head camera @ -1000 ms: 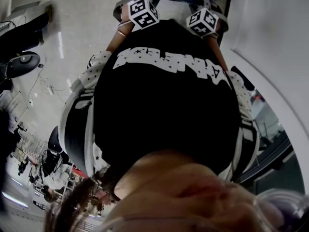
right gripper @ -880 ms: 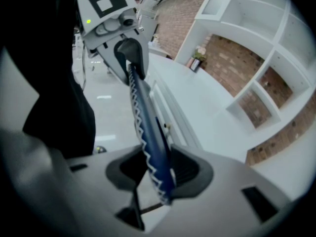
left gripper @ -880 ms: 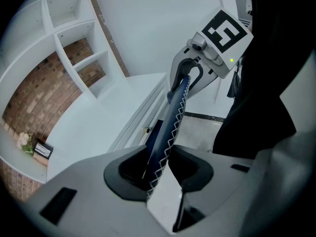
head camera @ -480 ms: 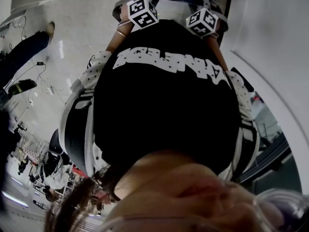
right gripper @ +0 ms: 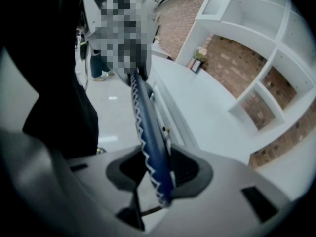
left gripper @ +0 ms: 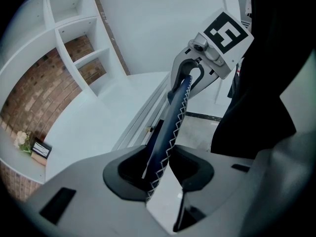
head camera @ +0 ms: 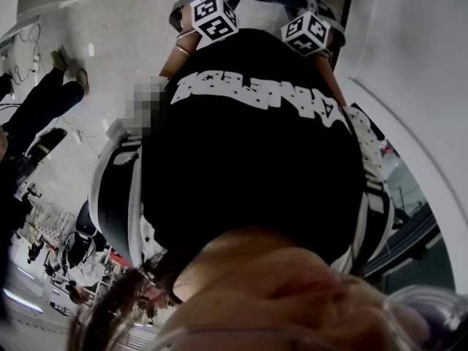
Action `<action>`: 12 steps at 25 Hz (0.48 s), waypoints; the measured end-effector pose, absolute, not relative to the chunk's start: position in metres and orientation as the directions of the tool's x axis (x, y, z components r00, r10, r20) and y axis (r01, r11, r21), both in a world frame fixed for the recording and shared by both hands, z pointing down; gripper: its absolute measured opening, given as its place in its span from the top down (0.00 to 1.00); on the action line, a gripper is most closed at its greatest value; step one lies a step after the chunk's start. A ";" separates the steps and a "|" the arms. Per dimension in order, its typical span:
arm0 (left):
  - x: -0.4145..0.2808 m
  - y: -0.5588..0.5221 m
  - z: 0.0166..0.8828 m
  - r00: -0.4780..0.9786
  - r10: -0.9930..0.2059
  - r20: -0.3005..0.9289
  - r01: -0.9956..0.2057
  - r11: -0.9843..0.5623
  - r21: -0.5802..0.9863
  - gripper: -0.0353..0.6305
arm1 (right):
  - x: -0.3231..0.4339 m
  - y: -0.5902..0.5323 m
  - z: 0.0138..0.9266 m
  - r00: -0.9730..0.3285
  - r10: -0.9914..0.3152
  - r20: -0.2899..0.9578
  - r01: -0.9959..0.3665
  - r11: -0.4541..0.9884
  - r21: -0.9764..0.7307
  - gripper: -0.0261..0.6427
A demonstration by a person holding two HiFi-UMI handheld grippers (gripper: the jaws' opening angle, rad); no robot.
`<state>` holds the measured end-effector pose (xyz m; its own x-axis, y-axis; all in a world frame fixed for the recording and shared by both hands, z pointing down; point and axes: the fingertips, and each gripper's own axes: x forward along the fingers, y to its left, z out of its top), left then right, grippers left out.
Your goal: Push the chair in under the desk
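While the person stands facing the white counter (left gripper: 94,132), both tools are set on the chair back (left gripper: 177,107) - a dark blue top edge with white zigzag stitching. That edge runs just beside the counter's front edge; I cannot tell whether the two touch.

The left tongs (left gripper: 159,171) have the stitched edge between their dark pads, drawn in narrow and pressing on it, though the jaws are easing open at this moment. The right tongs (right gripper: 158,172) sit further along the same edge, closed down to a narrow gap and clamped on the blue edge. Each gripper view shows the other tool hooked over the edge at its far end.

From the head view the person's black shirt (head camera: 256,159) hides the chair - only the two marker cubes (head camera: 216,17) show above it. Behind the counter rise white shelves (left gripper: 74,38) against a brick wall (left gripper: 29,102). A small bunch of flowers (left gripper: 21,139) and a little frame (left gripper: 40,150) stand near the counter's far left end. Another person's legs (head camera: 40,104) show on the pale floor (head camera: 110,50).
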<state>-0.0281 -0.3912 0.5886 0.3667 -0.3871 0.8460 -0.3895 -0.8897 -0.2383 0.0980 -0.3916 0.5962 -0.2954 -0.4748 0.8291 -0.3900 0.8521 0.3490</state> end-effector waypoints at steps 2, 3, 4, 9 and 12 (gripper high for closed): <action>-0.028 -0.392 0.589 0.365 -0.386 0.847 -0.389 -0.890 -0.239 0.69 | 0.098 -0.392 0.596 -0.299 -0.474 0.828 -0.388 0.853 0.348 0.74; -0.028 -0.392 0.589 0.365 -0.387 0.847 -0.389 -0.890 -0.239 0.69 | 0.098 -0.393 0.596 -0.300 -0.475 0.827 -0.388 0.853 0.349 0.74; -0.028 -0.392 0.590 0.364 -0.389 0.846 -0.389 -0.889 -0.241 0.69 | 0.098 -0.393 0.597 -0.301 -0.475 0.827 -0.387 0.853 0.350 0.74; -0.030 -0.395 0.592 0.364 -0.402 0.840 -0.412 -0.878 -0.242 0.67 | 0.097 -0.393 0.600 -0.311 -0.467 0.828 -0.368 0.862 0.348 0.74; -0.035 -0.396 0.597 0.366 -0.399 0.840 -0.421 -0.877 -0.233 0.65 | 0.091 -0.391 0.604 -0.318 -0.460 0.829 -0.363 0.867 0.341 0.74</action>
<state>-0.0352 -0.3955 0.5971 0.3665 -0.3994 0.8403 -0.4205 -0.8768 -0.2334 0.0908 -0.3908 0.6043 -0.3176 -0.4597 0.8293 -0.3632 0.8669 0.3414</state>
